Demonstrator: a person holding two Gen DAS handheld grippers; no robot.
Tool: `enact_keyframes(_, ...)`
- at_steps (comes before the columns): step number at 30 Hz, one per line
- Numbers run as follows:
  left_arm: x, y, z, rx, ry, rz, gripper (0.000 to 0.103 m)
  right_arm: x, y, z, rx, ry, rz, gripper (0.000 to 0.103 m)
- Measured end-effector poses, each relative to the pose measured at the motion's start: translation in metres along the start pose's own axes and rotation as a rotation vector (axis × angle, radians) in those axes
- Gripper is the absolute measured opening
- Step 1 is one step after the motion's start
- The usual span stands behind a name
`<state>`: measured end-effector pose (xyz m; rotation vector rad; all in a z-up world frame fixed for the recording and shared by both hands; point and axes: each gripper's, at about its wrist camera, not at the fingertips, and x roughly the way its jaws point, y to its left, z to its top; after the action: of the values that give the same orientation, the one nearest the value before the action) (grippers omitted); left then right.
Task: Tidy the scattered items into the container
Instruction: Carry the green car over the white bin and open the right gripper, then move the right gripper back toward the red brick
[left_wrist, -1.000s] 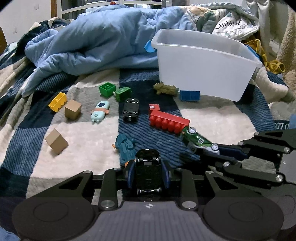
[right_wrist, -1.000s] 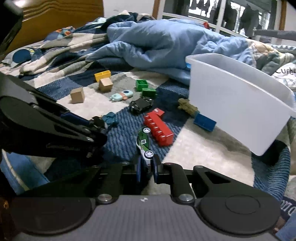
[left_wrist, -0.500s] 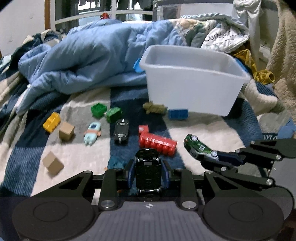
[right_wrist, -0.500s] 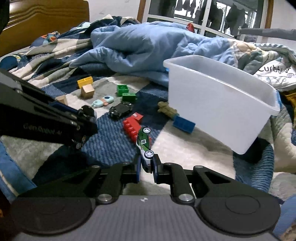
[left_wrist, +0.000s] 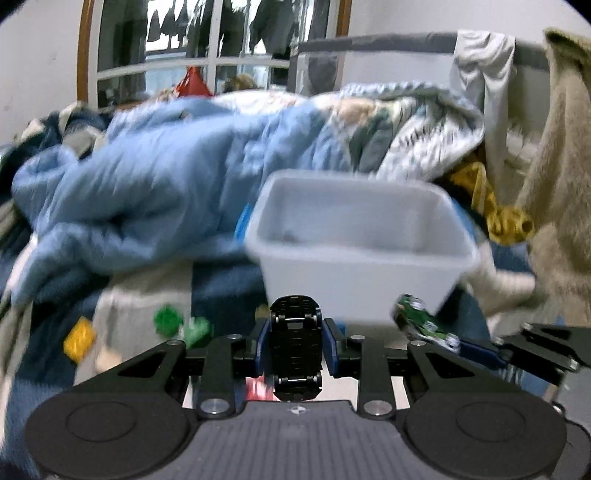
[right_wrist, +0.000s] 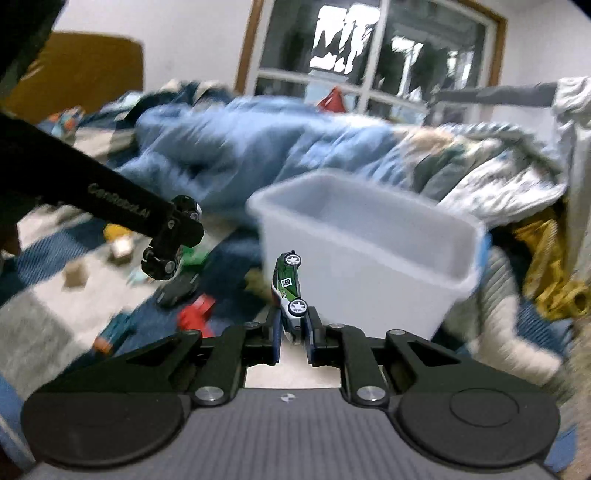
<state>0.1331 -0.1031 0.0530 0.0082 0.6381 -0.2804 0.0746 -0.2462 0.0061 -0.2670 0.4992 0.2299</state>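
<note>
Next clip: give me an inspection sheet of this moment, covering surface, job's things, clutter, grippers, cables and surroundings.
Surface: bed with a checked blanket, blurred by motion.
Job's things: white bin, upright on the blanket; black toy car held underside up; green toy car held nose up; red block, yellow block, green blocks and another black car lie loose on the blanket.
Clutter: blue quilt heaped behind the bin; yellow item to the right.
Grippers: left gripper shut on the black toy car; right gripper shut on the green toy car; both short of the bin.
Cables: nothing seen.
Surroundings: window, wooden headboard, hanging towel.
</note>
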Motion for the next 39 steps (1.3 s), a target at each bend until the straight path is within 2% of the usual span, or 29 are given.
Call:
enact_keyframes(4, 0.025, -0.013, 0.042, 0.037, -0.029, -0.001, 0.034, 0.009, -0.026, 0.022, 0.025, -0.022, -0.048, 0.015)
enact_keyframes(11, 0.097, -0.036, 0.087, 0.075, 0.003, -0.012, 0.034, 0.043, -0.073, 0.049, 0.090, -0.005, -0.113, 0.015)
enact_keyframes(16, 0.143, -0.048, 0.088, 0.106, 0.069, -0.011, 0.033, 0.074, -0.092, 0.056, 0.105, 0.048, -0.134, 0.015)
enact_keyframes(21, 0.171, -0.052, 0.075, 0.116, 0.133, -0.023, 0.034, 0.097, -0.097, 0.052, 0.124, 0.095, -0.120, 0.016)
enact_keyframes(23, 0.174, -0.052, 0.070, 0.120, 0.146, -0.021, 0.034, 0.103, -0.097, 0.050, 0.124, 0.109, -0.117, 0.016)
enact_keyframes(25, 0.174, -0.051, 0.068, 0.126, 0.146, -0.020, 0.043, 0.104, -0.097, 0.048, 0.124, 0.109, -0.123, 0.024)
enact_keyframes(27, 0.171, -0.049, 0.068, 0.119, 0.142, -0.021, 0.048, 0.104, -0.095, 0.049, 0.115, 0.104, -0.133, 0.037)
enact_keyframes(30, 0.162, -0.044, 0.069, 0.112, 0.129, -0.020, 0.048, 0.102, -0.092, 0.050, 0.098, 0.100, -0.140, 0.039)
enact_keyframes(31, 0.158, -0.043, 0.069, 0.116, 0.123, -0.018, 0.049, 0.101, -0.090, 0.051, 0.090, 0.098, -0.145, 0.042)
enact_keyframes(32, 0.153, -0.041, 0.068, 0.118, 0.120, -0.016, 0.050, 0.100, -0.088, 0.051, 0.082, 0.096, -0.151, 0.049)
enact_keyframes(36, 0.120, -0.025, 0.060, 0.114, 0.087, -0.014, 0.052, 0.089, -0.075, 0.053, 0.062, 0.072, -0.159, 0.051)
enact_keyframes(39, 0.088, -0.006, 0.048, 0.133, 0.050, 0.031, 0.060, 0.075, -0.055, 0.054, 0.030, 0.045, -0.151, 0.051)
